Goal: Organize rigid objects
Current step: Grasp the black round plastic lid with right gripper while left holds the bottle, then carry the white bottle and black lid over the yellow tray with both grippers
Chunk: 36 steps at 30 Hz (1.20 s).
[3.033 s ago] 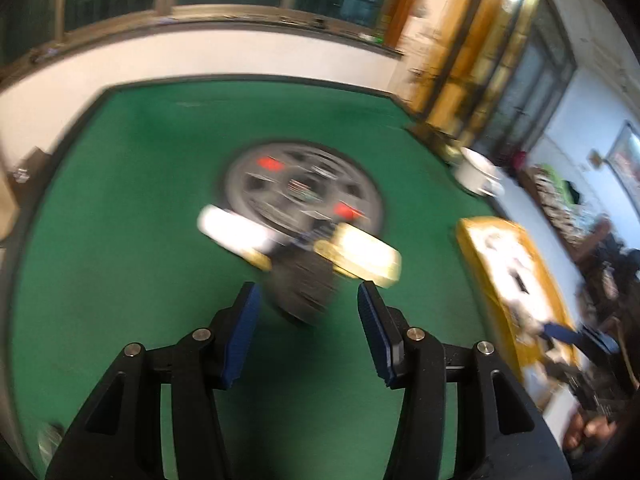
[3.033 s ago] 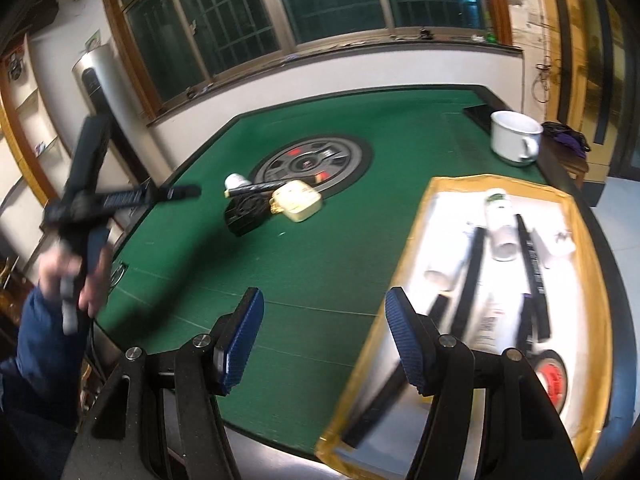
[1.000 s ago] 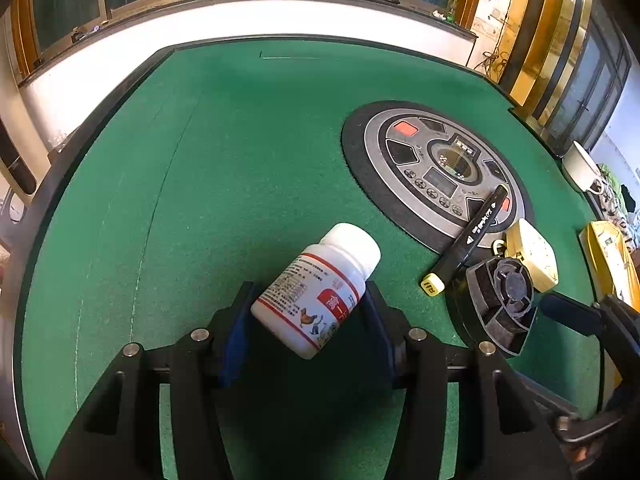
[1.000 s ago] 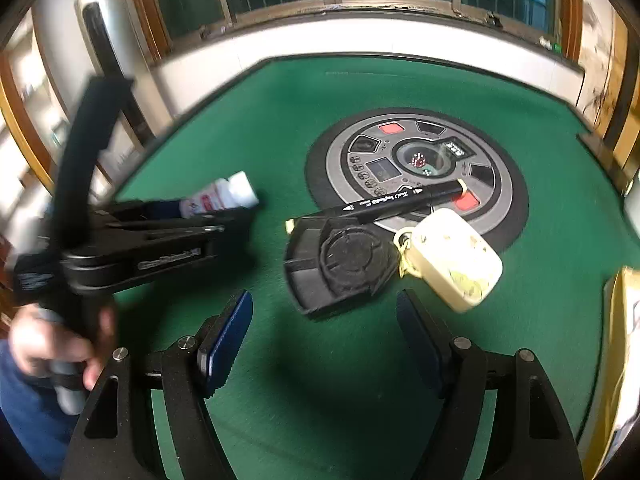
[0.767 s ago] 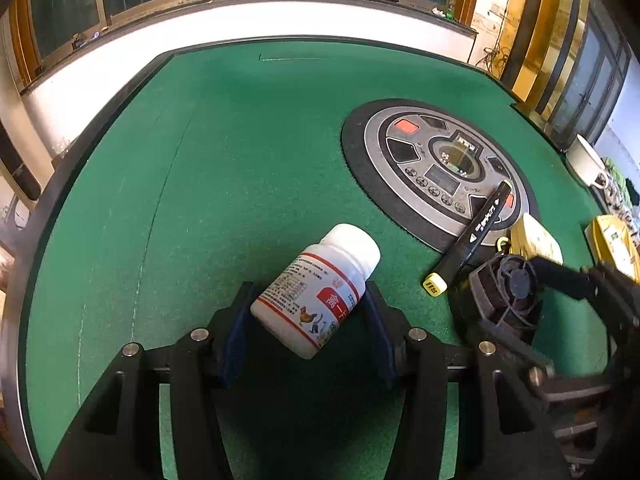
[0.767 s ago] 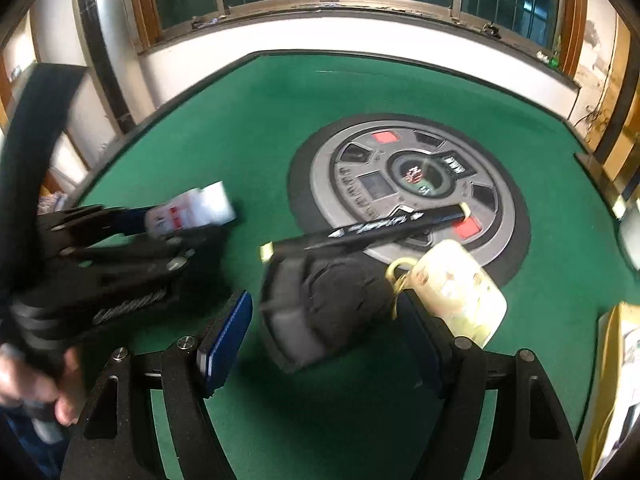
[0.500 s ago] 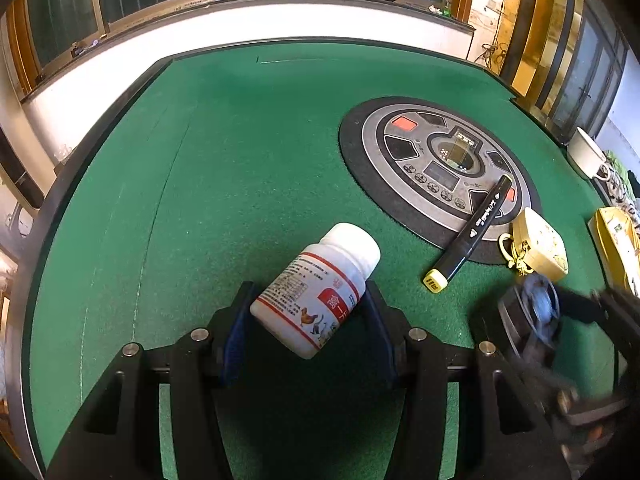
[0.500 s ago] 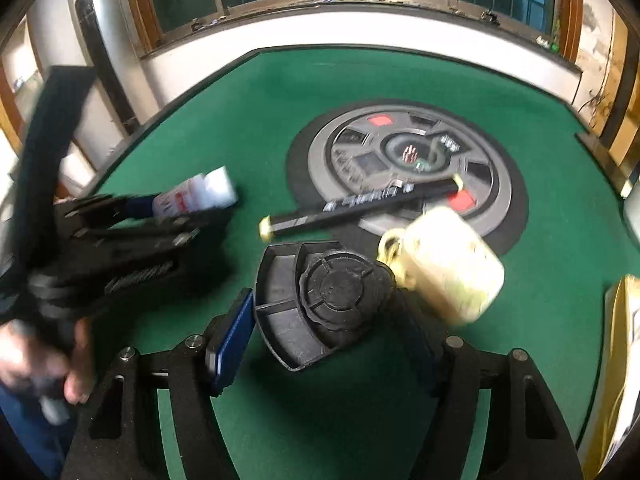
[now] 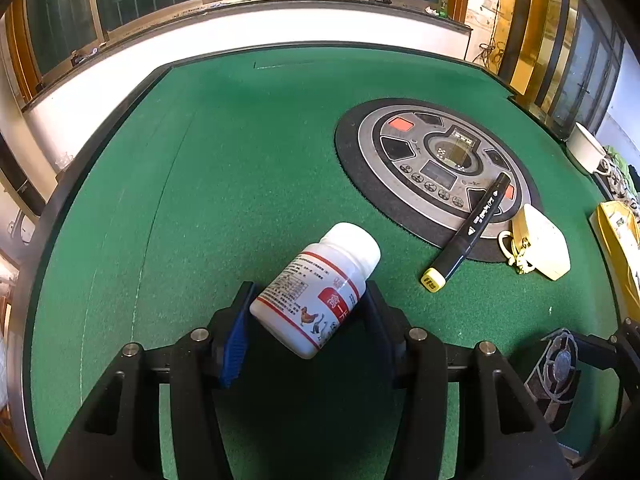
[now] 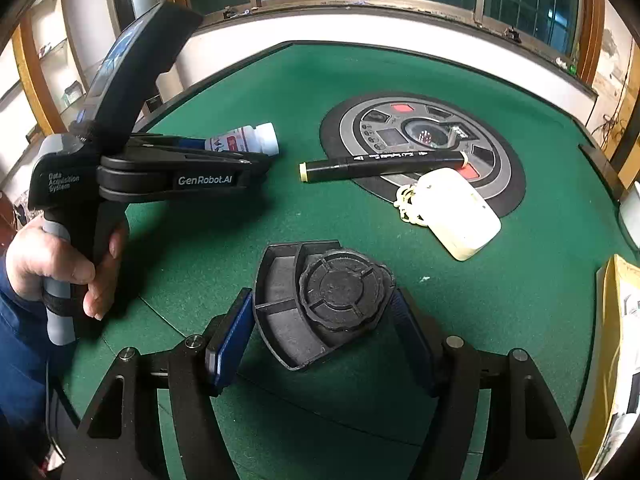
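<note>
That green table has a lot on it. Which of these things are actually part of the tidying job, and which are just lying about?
Part of the job:
- white pill bottle, clamped in the left gripper
- black fan-like part, between the right gripper's pads
- black marker
- cream case
- yellow tray

Just lying about:
- round control panel set in the table
- white mug

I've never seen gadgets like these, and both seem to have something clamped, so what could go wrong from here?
The white pill bottle sits tilted in the left gripper, held near its base, so it could swivel or slip out. The black fan-shaped part is wide and oddly shaped, and the right gripper pinches only its edges, so it might twist free. Carried carelessly, either might knock the black marker or the cream case lying close by.
</note>
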Motion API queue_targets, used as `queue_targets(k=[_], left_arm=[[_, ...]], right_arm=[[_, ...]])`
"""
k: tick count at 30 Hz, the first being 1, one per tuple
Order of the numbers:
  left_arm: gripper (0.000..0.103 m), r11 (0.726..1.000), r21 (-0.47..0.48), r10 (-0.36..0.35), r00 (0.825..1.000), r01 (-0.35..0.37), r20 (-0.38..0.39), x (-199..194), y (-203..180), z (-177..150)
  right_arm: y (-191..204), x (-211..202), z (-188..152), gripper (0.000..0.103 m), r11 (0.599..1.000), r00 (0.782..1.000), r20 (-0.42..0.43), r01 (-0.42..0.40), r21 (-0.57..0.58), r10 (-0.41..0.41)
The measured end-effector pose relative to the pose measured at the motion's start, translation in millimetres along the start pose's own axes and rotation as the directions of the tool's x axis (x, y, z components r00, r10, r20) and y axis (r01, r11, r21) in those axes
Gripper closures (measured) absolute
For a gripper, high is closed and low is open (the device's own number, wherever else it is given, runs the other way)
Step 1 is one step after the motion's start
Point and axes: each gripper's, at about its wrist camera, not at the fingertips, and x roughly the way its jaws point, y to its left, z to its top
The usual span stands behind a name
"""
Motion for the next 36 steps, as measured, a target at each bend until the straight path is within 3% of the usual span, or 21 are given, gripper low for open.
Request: queue_targets(k=[19, 30, 36], left_arm=[[0.052, 1.0, 0.009, -0.003, 1.0, 0.003, 0.014, -3, -1, 2], [0.052, 1.0, 0.002, -0.009, 0.996, 0.008, 0.085, -26, -8, 4], [0.052, 0.999, -0.014, -0.047, 0.994, 0.048, 0.098, -46, -20, -12]], right_arm=[[-18, -1, -3, 0.041, 0.99, 0.993, 0.059, -0.111, 0.09, 0.106], [-17, -13, -5, 0.042, 0.992, 0.989, 0.114, -0.103, 0.07, 0.095], [-16, -22, -10, 0.042, 0.995, 0.991, 0.115, -0.079, 0.059, 0.072]])
